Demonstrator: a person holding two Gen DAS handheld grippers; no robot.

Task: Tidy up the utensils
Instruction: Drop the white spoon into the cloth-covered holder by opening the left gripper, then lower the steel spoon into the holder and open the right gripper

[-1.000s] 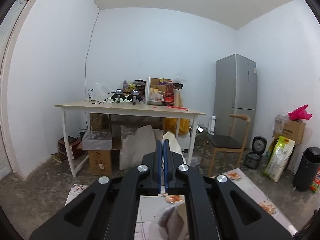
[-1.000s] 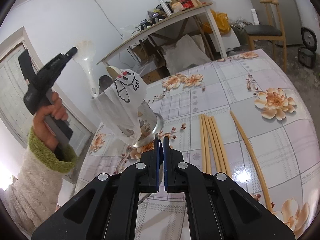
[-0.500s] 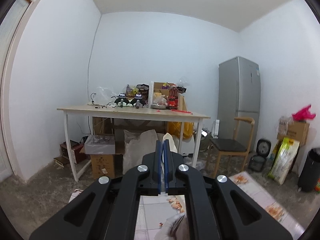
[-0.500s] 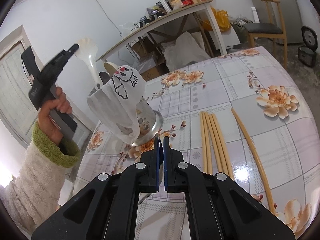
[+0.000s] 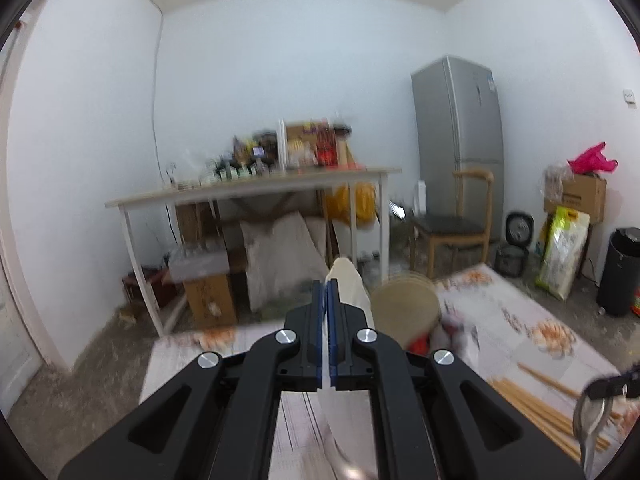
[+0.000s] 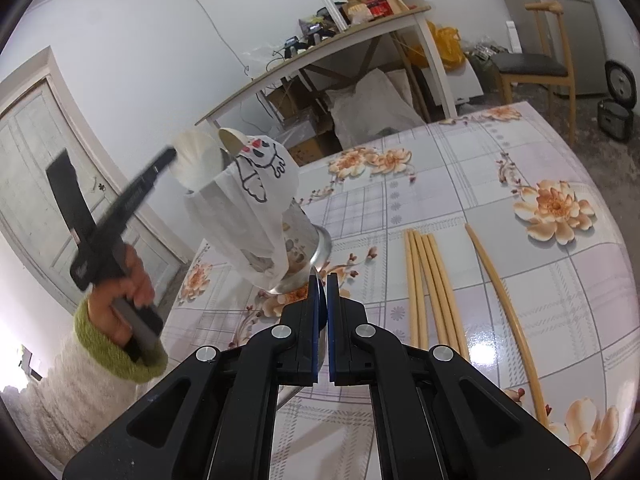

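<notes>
Left hand-held gripper (image 5: 328,292) is clamping white ladle (image 6: 196,160), tipping it toward holder (image 6: 260,216) at 2 o'clock for stowing; right hand-held gripper (image 6: 320,284) is pinching metal utensil (image 5: 592,424).

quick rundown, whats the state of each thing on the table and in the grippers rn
left gripper: shut on white spoon
white spoon: held up, bowl at the holder's mouth
utensil holder: upright, plastic bag over it
chopsticks: flat on the table, loose
right gripper: shut on metal spoon
metal spoon: held above the table

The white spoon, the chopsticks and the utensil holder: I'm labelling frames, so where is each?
white spoon (image 6: 198,156), right wrist view, on its bowl.
chopsticks (image 6: 430,280), right wrist view, mid-bundle.
utensil holder (image 6: 320,246), right wrist view, on its metal base.
</notes>
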